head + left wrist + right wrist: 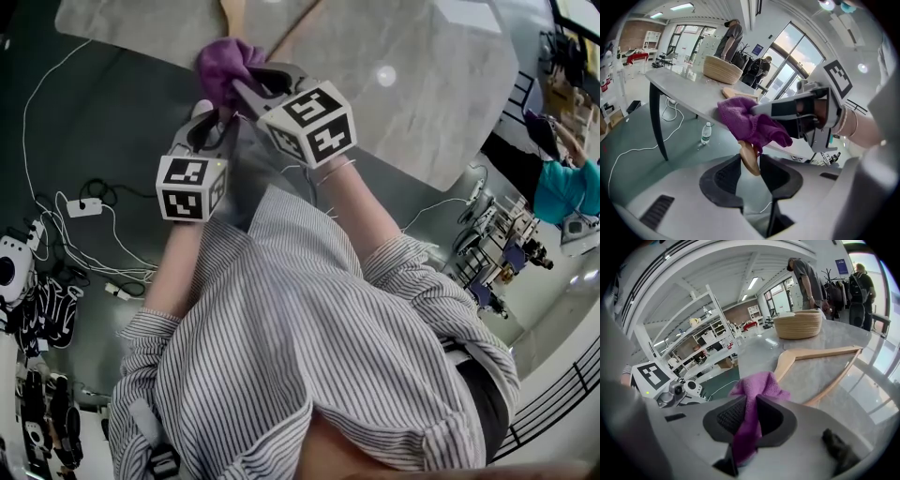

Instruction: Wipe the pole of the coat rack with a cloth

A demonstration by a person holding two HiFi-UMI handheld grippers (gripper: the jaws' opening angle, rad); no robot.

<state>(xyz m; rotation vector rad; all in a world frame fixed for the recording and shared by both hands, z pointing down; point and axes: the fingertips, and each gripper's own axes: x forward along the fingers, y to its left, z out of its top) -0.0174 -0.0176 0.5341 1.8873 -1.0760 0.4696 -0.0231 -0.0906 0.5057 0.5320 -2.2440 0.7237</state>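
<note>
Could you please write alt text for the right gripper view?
The right hand-held gripper is clamped on a purple cloth that bunches above its jaws. Beyond it, a wooden hanger and a woven basket sit on a grey table.

The shirt (309,356) has thin grey-and-white stripes and sleeves (150,326) rolled up. Left tongs (749,165) and right tongs (750,404) are pale grey with dark ribbed pads (729,418); each carries a white cube (192,187) with black square markers. Thin bands (337,169) ring the wrist behind the right tongs.
</note>
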